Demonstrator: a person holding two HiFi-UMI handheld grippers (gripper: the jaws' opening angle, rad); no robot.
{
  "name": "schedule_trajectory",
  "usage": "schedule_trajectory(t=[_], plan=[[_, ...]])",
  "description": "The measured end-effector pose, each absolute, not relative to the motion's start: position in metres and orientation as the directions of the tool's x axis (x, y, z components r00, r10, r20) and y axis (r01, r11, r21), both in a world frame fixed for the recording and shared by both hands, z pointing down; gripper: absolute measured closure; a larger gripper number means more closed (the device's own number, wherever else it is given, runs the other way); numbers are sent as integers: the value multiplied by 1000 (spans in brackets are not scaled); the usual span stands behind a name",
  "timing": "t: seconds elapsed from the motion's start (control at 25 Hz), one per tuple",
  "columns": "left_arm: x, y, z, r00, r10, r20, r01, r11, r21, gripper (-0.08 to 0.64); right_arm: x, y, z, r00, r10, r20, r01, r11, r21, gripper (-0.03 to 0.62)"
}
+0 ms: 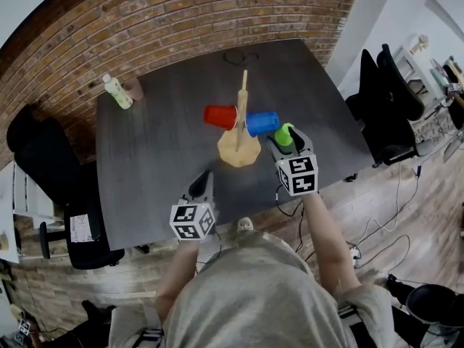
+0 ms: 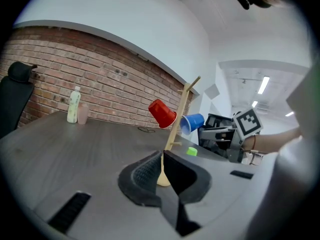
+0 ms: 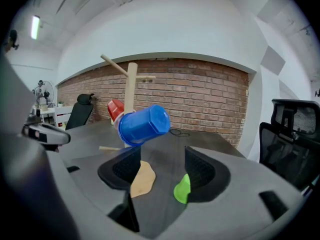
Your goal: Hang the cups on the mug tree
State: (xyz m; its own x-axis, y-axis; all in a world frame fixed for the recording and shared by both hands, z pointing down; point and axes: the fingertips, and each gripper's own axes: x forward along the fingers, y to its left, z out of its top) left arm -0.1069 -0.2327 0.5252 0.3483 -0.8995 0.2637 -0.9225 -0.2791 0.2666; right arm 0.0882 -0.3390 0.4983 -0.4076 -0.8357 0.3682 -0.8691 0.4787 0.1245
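spotter: at the upper left of the head view, a bottle [image 1: 117,91] and a pale cup [image 1: 134,88] stand together, well apart from your work. they look like no part of the job.

operator: and my left side?

spotter: your left gripper [image 1: 202,185] sits low and left of centre, over the table [image 1: 156,140] near its front edge. its own view shows the jaws clenched together with nothing in them.

operator: the tree?

spotter: mid-frame, the mug tree [image 1: 242,104] carries the red cup [image 1: 220,116] on its left side and the blue cup [image 1: 262,123] on its right. just right of the base, the green cup [image 1: 284,134] sits on the table. your right gripper [image 1: 287,148] is at it with the jaws released and spread. in that gripper's view the cup shows beside the right-hand jaw, not pinched.

operator: so which step?

spotter: i'd judge two cups hung and you on the pick-up of the last. next, centre the cup between the pads and close gently, since it looks light. then lift it and tip its mouth onto a bare peg higher on the pole, clear of the blue cup.
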Motion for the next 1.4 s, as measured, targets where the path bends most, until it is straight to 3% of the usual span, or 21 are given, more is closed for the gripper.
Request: schedule_trajectory(t=[0.72,1.4], plan=[[-113,-275,541,278,-913,298,-945,-203,257,545,154,-385,595,-277,-825,492,-906,394,152,328],[-111,-291,556,272,-900,341,-952,-198,235,545,155,-411,633,-278,-779,562,-910,401,105,338]])
